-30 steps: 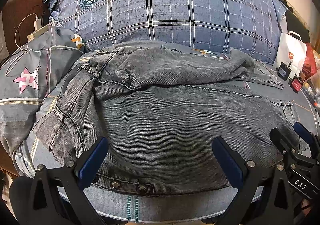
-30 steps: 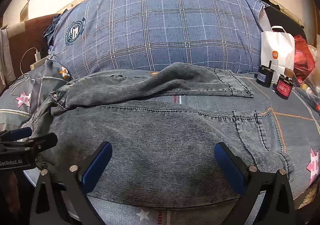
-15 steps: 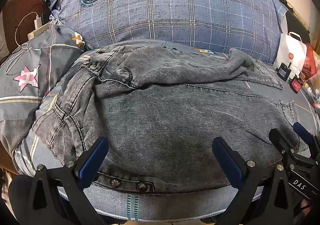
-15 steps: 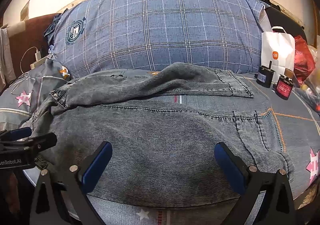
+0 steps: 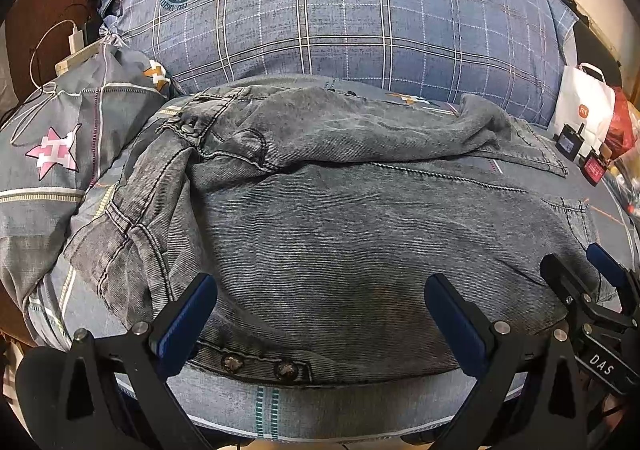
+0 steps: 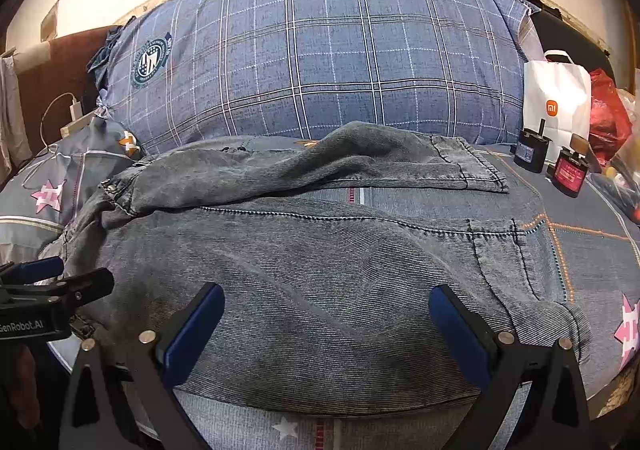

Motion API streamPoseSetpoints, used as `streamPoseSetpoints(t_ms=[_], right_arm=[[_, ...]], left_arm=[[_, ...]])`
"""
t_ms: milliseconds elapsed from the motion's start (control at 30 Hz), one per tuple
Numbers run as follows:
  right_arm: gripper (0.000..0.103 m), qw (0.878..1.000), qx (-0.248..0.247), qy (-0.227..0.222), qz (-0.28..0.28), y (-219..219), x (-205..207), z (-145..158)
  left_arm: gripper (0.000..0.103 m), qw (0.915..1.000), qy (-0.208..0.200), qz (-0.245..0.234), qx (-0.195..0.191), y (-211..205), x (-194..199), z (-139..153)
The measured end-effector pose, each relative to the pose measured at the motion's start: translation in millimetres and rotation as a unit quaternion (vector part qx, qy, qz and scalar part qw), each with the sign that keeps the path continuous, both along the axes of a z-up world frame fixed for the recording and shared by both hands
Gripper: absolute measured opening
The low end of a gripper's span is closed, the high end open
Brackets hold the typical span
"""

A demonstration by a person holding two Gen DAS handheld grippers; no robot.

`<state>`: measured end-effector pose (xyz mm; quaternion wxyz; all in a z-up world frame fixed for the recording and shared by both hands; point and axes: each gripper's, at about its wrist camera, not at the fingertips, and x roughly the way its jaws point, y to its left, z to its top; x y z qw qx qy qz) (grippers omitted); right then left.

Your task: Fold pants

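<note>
Grey denim pants (image 5: 340, 234) lie spread across the bed, waistband at the left, one leg crumpled along the far side. They also show in the right wrist view (image 6: 320, 262). My left gripper (image 5: 320, 310) is open and empty above the pants' near edge, by the metal buttons (image 5: 260, 366). My right gripper (image 6: 324, 326) is open and empty over the near leg, to the right of the left one. The right gripper's fingers (image 5: 568, 286) show at the left wrist view's right edge; the left gripper's fingers (image 6: 80, 282) show at the right wrist view's left edge.
A big blue plaid pillow (image 6: 320, 62) stands behind the pants. A grey star-print pillow (image 5: 60, 154) lies at the left. A white paper bag (image 6: 556, 102), a red bag (image 6: 608, 114) and two small dark bottles (image 6: 568, 170) stand at the right. A charger cable (image 5: 48, 50) hangs at the far left.
The left wrist view has shifted slightly; the pants sit a little lower in it. Both grippers stay open. The pants have not moved.
</note>
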<state>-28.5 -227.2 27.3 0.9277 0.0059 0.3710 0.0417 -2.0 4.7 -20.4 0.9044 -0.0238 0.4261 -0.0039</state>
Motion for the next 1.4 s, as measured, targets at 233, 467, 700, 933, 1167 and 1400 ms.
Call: streamPoseSetpoints(t_ms=[233,467,700,933,1167,1400], right_arm=[[0.103,0.999,0.039,0.022,-0.031,-26,2,1],[0.103,0.986,0.123,0.062,-0.088,-101,0,21],[0.103,0.962,0.177,0.143,-0.148,-174,18,9],[0.086,0.950,0.170,0.211,-0.155,-174,18,-18],[0.086,0.953,0.152,0.221,-0.140,-165,6,-14],[0.086,0.951,0.161,0.232,-0.123,-153,13,-27]], left_arm=[[0.103,0.9943,-0.006,0.102,-0.029,82,5,5],[0.103,0.9756,0.063,0.186,-0.099,156,25,-30],[0.103,0.9770,0.072,0.167,-0.112,156,31,-48],[0.103,0.9771,0.062,0.149,-0.138,170,19,-46],[0.103,0.9534,0.053,0.185,-0.232,205,2,-43],[0.042,0.9488,0.069,0.194,-0.240,217,8,-44]])
